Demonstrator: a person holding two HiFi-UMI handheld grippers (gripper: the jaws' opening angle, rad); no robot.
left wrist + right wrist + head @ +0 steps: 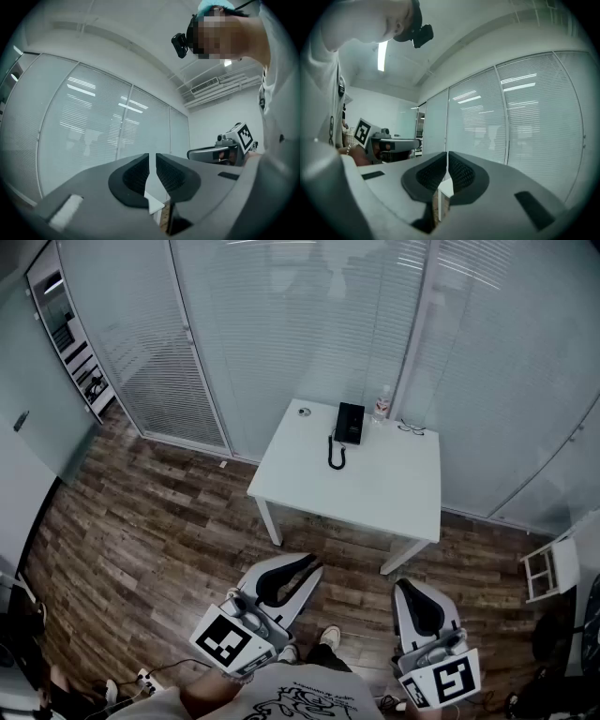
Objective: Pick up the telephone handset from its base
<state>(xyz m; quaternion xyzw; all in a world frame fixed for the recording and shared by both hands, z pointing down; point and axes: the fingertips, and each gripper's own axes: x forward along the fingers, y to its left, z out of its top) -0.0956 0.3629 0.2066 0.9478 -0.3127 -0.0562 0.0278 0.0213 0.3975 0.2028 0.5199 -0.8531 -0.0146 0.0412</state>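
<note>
The black telephone [349, 422] lies at the far edge of a white table [375, 488], handset on its base, with its cord [336, 457] looping toward me. Both grippers hang well short of the table, above the wooden floor. My left gripper [312, 564] is shut with nothing in it, and its dark ribbed pads [138, 176] meet in the left gripper view. My right gripper [404, 584] is also shut and empty, its pads [461, 173] closed together in the right gripper view. Each gripper view shows the other gripper off to the side and a sliver of the table's corner [154, 202].
A clear bottle [381, 404], a pair of glasses [411, 428] and a small round object [304, 412] share the table's far edge. Glass walls with blinds stand behind it. A small white rack [546, 570] is at the right and shelving [80, 352] at the far left.
</note>
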